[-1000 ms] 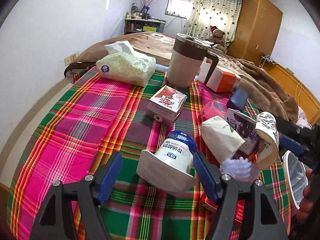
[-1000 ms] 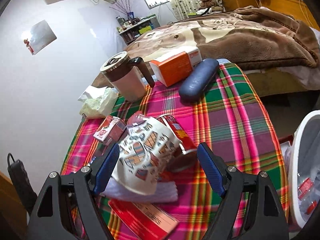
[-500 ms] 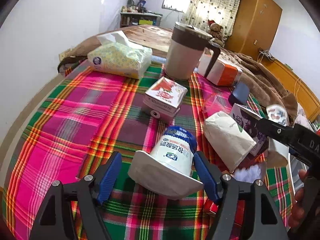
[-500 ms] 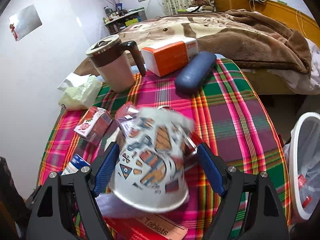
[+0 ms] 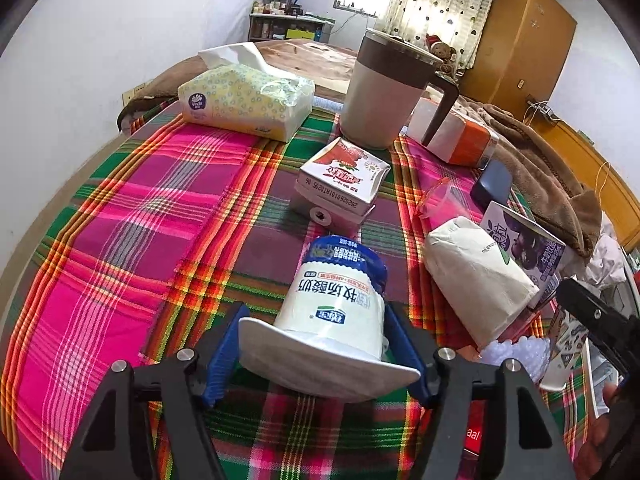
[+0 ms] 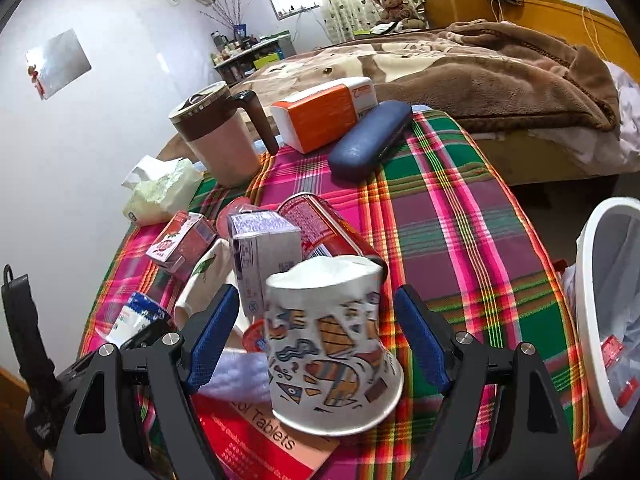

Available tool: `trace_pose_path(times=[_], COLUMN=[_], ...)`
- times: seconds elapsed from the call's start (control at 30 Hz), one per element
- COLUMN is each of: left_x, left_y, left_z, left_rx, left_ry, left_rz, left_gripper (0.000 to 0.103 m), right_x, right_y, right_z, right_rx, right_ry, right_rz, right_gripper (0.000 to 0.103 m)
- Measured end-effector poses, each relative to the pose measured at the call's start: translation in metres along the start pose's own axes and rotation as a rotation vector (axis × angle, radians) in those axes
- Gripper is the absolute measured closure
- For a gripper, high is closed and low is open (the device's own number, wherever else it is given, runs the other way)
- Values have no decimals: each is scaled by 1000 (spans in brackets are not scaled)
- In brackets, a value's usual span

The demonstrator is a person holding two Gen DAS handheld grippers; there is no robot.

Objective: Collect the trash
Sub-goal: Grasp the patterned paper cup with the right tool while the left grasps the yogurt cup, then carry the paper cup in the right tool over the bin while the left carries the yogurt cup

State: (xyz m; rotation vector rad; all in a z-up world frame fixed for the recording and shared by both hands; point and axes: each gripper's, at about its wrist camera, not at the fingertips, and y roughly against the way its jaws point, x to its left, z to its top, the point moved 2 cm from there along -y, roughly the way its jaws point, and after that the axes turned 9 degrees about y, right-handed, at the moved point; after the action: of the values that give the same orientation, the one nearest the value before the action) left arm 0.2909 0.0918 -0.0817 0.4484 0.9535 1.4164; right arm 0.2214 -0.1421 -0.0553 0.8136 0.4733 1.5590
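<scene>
My left gripper (image 5: 316, 344) is closed around a white and blue yogurt cup (image 5: 332, 300) that lies on the plaid tablecloth, its peeled lid toward the camera. My right gripper (image 6: 320, 336) holds a patterned paper cup (image 6: 332, 344) upside down between its pads, just above the table's near right corner. The white trash bin (image 6: 592, 304) with a plastic liner stands beside the table at the right edge of the right wrist view.
On the table lie a red milk carton (image 5: 340, 180), a white paper cup (image 5: 476, 276), a purple carton (image 6: 260, 248), a red can (image 6: 324, 228), a tablets box (image 6: 256, 440), a tissue pack (image 5: 244, 100), a mug (image 5: 384, 92), an orange box (image 6: 324, 112) and a blue case (image 6: 368, 140).
My left gripper has closed in on the yogurt cup. My right gripper has swung the patterned cup from lying sideways to upside down and drawn it back toward the table's near edge.
</scene>
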Motion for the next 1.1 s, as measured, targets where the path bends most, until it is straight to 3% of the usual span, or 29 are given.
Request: trace_pose_path(times=[0.03, 0.1, 0.4, 1.1], left_x=[0, 1, 2, -20], left_y=[1, 0, 6, 59], left_z=[0, 1, -1, -19], left_rx=[-4, -5, -20, -111], left_ry=[0, 7, 19, -33], left_rz=[3, -7, -14, -50], left_gripper=[34, 35, 36, 36], right_x=[-1, -3, -9, -23], right_y=[1, 2, 6, 49], right_z=[-2, -5, -12, -15], right_rx=[-2, -3, 1, -100], right_ry=[-4, -4, 22, 30], right_rz=[9, 10, 8, 20], right_gripper=[22, 33, 46, 48])
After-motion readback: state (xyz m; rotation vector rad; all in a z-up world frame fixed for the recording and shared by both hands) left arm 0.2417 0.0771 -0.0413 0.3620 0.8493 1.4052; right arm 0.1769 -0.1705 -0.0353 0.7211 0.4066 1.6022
